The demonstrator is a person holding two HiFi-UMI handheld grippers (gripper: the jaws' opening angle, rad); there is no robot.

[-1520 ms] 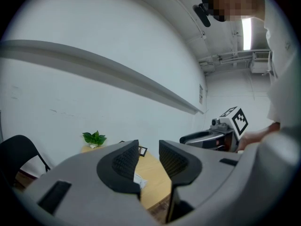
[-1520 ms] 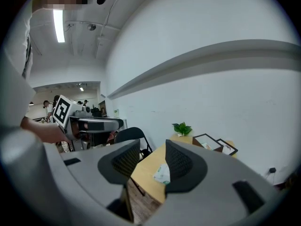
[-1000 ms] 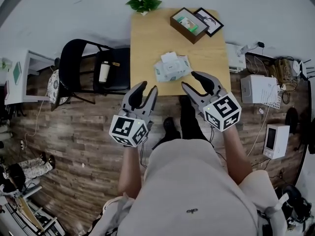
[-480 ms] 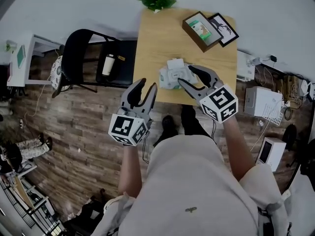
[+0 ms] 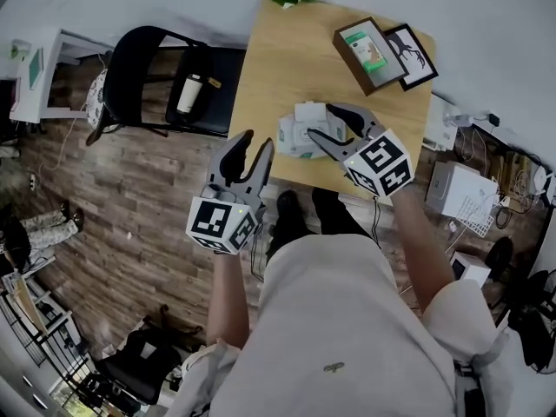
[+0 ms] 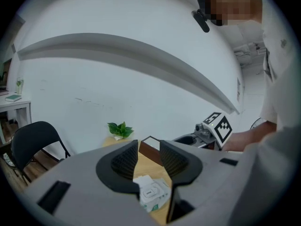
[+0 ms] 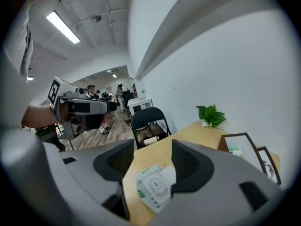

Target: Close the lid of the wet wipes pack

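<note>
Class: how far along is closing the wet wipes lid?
Done: nothing; the white-and-green wet wipes pack on the light wooden table has its white lid flipped open. In hand: the right gripper, jaws just opening, hovers over the pack, gripping nothing; the left gripper is open, empty. Left: press the lid shut.

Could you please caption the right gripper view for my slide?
Right gripper, its empty jaws just opened wider, aims at the open-lidded white wet wipes pack on the light wooden table.

Bright, even light — fisheye-warped, dark-vignetted edges
</note>
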